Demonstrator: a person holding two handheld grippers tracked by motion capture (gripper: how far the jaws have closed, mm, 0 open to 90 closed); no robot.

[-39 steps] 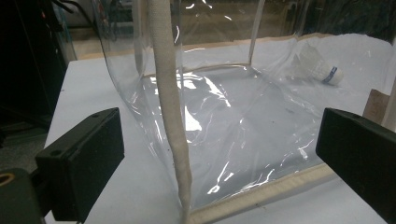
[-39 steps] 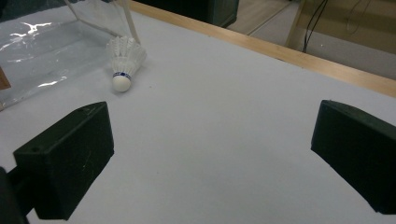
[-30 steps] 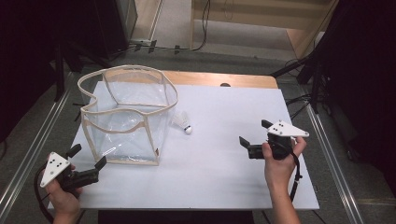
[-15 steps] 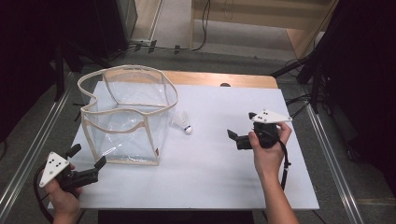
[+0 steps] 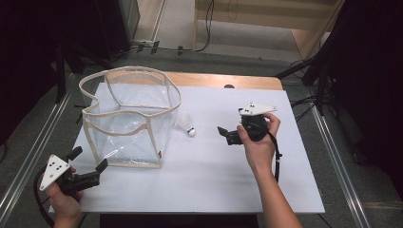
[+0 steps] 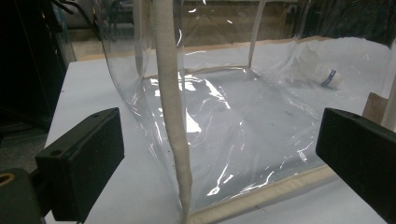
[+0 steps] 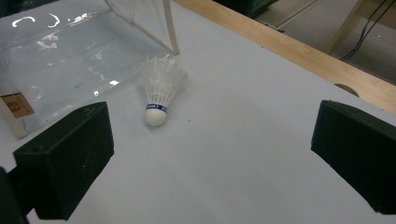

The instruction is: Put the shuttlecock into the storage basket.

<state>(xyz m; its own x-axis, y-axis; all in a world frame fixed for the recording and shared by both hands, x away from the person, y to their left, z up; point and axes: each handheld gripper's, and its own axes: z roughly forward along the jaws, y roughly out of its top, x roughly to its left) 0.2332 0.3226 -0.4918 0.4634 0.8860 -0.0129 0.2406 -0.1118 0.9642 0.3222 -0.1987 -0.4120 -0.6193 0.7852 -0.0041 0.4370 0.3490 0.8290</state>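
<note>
A clear plastic bag (image 5: pixel 128 118) with cream trim stands open-topped on the left part of the white table (image 5: pixel 214 180). A white shuttlecock (image 5: pixel 186 125) lies on its side just right of the bag, cork toward the front. My right gripper (image 5: pixel 227 135) is held open a little to the right of it, pointing at it. In the right gripper view the shuttlecock (image 7: pixel 159 91) lies ahead of the wide-apart jaws (image 7: pixel 210 158), left of centre. My left gripper (image 5: pixel 89 159) is open near the bag's front left corner. Its view faces the bag's trimmed corner (image 6: pixel 173 116).
A wooden strip (image 5: pixel 223 80) runs along the table's far edge. Metal rails (image 5: pixel 33 152) flank both sides. Cables (image 5: pixel 171 47) and dark stands lie on the floor beyond. A small brown label (image 7: pixel 14 105) sits on the bag's lower corner.
My right gripper has moved left and slightly forward across the table, closer to the shuttlecock. The left gripper, the bag and the shuttlecock have stayed put.
</note>
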